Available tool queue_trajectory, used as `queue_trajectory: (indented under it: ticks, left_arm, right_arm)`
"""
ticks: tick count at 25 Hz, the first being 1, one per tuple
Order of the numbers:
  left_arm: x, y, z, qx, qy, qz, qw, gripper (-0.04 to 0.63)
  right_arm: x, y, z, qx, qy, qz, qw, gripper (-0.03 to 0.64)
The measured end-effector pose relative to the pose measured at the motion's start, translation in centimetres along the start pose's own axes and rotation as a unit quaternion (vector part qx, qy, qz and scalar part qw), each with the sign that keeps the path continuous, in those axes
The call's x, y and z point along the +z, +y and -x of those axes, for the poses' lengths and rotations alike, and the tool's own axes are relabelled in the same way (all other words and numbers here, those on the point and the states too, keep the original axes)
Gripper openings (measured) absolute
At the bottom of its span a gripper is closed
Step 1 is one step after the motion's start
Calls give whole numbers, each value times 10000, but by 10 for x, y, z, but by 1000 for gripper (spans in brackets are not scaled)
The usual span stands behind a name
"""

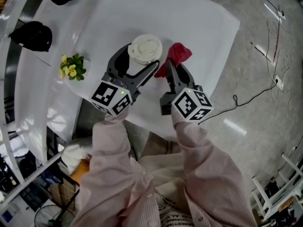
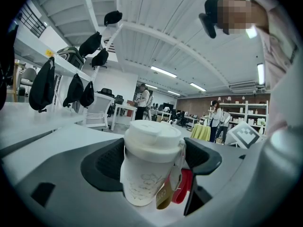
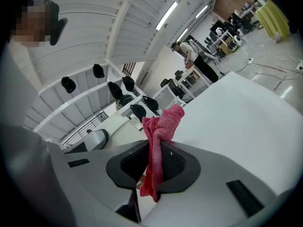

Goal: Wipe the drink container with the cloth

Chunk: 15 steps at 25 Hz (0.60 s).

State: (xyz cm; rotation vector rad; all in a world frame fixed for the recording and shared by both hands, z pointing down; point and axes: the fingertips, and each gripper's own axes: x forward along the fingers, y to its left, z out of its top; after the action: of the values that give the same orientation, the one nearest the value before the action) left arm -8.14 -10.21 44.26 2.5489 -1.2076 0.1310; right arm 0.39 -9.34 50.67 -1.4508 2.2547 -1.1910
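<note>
A white drink cup (image 1: 146, 48) with a domed lid sits between the jaws of my left gripper (image 1: 141, 58), which is shut on its body. The left gripper view shows the cup (image 2: 147, 150) filling the gap of that gripper (image 2: 151, 161), with a brown tag and a red strap (image 2: 183, 187) hanging at its right side. Just right of the cup, my right gripper (image 1: 172, 66) is shut on a red cloth (image 1: 178, 54). In the right gripper view the cloth (image 3: 161, 126) stands up in a bunch out of the pinching gripper (image 3: 154, 162) and hangs below it.
A white table (image 1: 189, 22) lies under both grippers, its near edge close to the person's sleeves. A small pot of yellow flowers (image 1: 72, 66) stands left of the cup. Black caps (image 1: 33, 35) rest on a shelf at the far left. Cables (image 1: 271, 56) run over the floor at the right.
</note>
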Motion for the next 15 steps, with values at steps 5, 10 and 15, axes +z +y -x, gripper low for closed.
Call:
queue_trajectory:
  ticks: [5, 10, 15]
  left_arm:
    - [0, 1, 1, 12, 20, 37, 10000, 393]
    - [-1, 1, 0, 37, 50, 70, 10000, 393]
    - [-2, -1, 0, 31, 101, 95, 9999, 393]
  right_arm:
    - [30, 15, -4, 433, 302, 395, 9978, 46]
    - [55, 38, -15, 1070, 727, 676, 9893, 46]
    - [65, 57, -23, 1566, 1245, 929, 9754, 46]
